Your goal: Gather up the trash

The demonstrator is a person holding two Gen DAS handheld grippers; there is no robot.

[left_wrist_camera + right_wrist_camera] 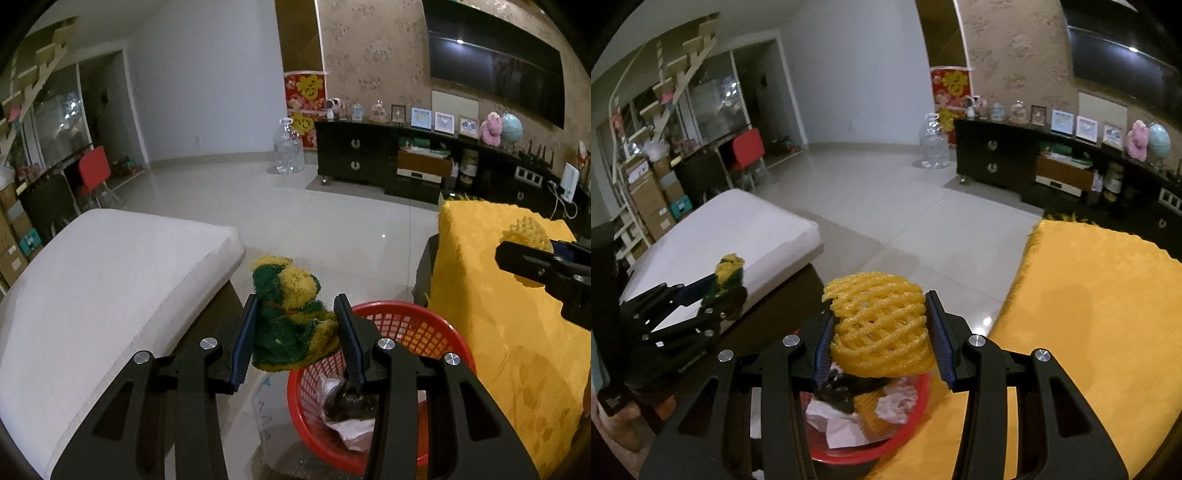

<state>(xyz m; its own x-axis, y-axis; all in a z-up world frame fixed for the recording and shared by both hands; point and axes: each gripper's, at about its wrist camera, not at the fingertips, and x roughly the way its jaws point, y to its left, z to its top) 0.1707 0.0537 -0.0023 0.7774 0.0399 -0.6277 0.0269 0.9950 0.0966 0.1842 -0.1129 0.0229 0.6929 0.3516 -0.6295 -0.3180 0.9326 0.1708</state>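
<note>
Left gripper [297, 332]: matte black linkage arms with triangular cut-outs, four round silver screw heads at the pivots. Two fingers [242, 347], black-backed, faced with dark blue ribbed pads.

Right gripper [882, 332]: same build; black arms, triangular cut-outs, four silver pivot screws, blue ribbed pads on each of the fingers [942, 339].

Seen side-on from the right wrist camera, the left unit's black body carries small pale lettering, too blurred to read

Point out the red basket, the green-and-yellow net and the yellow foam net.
red basket [413, 325], left wrist view, mesh wall.
green-and-yellow net [291, 314], left wrist view, its middle.
yellow foam net [881, 325], right wrist view, lattice centre.
</note>
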